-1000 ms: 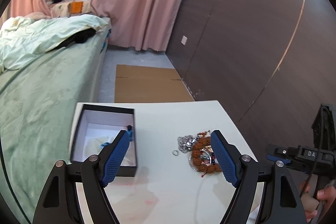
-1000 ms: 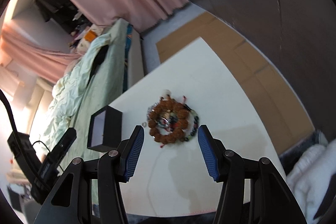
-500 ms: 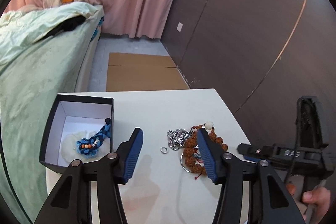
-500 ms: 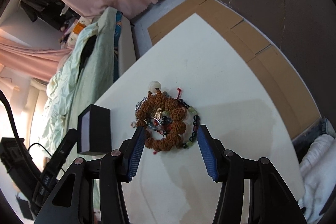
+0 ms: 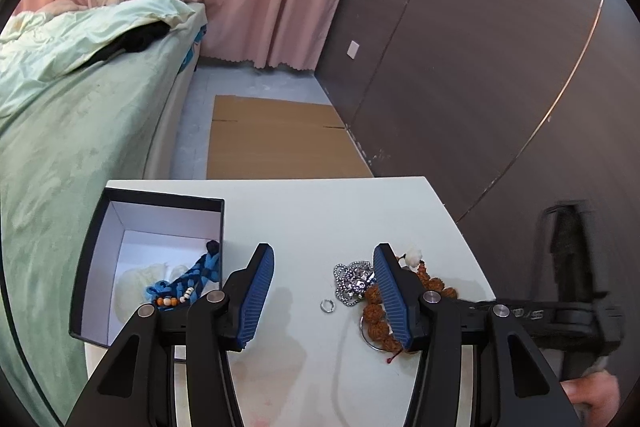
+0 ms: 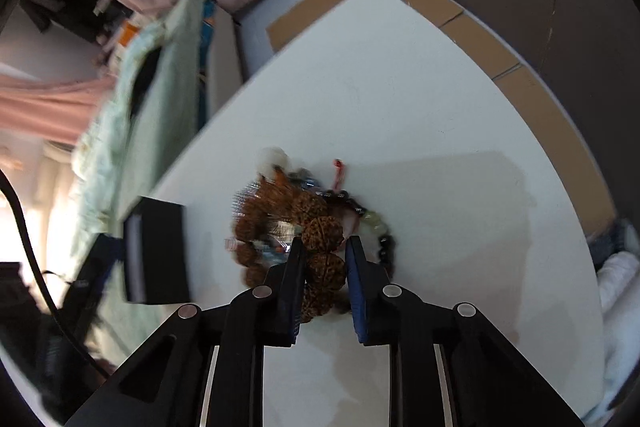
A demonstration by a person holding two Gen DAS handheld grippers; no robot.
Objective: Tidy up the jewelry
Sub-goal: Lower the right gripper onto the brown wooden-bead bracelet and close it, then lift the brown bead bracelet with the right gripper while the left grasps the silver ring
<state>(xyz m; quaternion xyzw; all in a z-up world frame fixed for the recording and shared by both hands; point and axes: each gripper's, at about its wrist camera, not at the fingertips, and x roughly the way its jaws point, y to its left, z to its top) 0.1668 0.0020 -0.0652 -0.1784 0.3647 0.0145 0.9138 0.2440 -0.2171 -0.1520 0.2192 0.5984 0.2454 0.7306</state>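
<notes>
Here the right gripper (image 6: pixel 325 267) is closing its jaws around the brown seed-bead bracelet (image 6: pixel 322 233), knobbly and tangled with darker strands on the white table (image 6: pixel 440 107), likely to lift it toward the black box (image 5: pixel 160 205). The left gripper (image 5: pixel 322 293) hangs half open and empty above a small ring (image 5: pixel 327 305).

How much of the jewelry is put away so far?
Done: a blue braided bracelet already lies in the black box. In hand: the right tool is closing on the brown bead bracelet, its beads between the pads. Left: the silver chain, a small ring and a dark bead strand remain on the table. The left tool hangs open, empty.
</notes>
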